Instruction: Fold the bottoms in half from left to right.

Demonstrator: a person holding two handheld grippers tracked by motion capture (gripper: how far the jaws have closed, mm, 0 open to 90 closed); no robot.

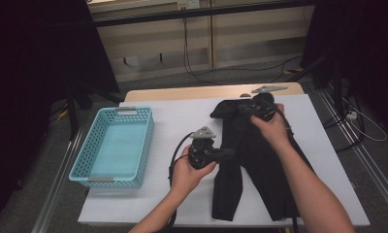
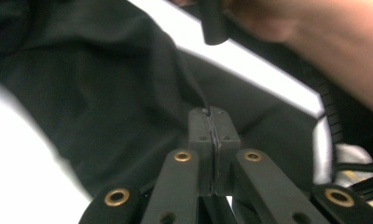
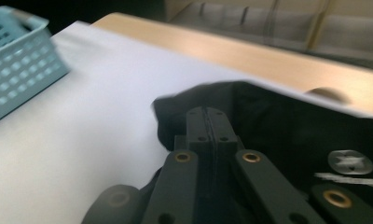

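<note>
**Both grippers pinch the black shorts mid-fold**

Grippers first: the left gripper [image 1: 229,154] sits just left of centre in the high view, and in its own view the jaws are pressed together on a thin edge of black cloth. Toward the upper right of that high view, the right gripper [image 1: 250,109] has its jaws closed on the top end of the same garment; its own view shows them meeting over dark fabric.

What they hold is a pair of black shorts [image 1: 260,165], lying lengthwise on the white table cover [image 1: 182,121], the legs pointing to the bottom of the frame and the upper end bunched under the right gripper. A small logo [image 3: 350,163] shows at the lower right of the right gripper view.

Further out, a light blue basket [image 1: 99,131] stands empty at the left of the table, well apart from the shorts.

Risks, as I judge them: each pinch takes little cloth, so a quick lift could let it slip out. Uneven pulling could twist the legs and spoil any fold, and dragging might rumple the cover.
</note>
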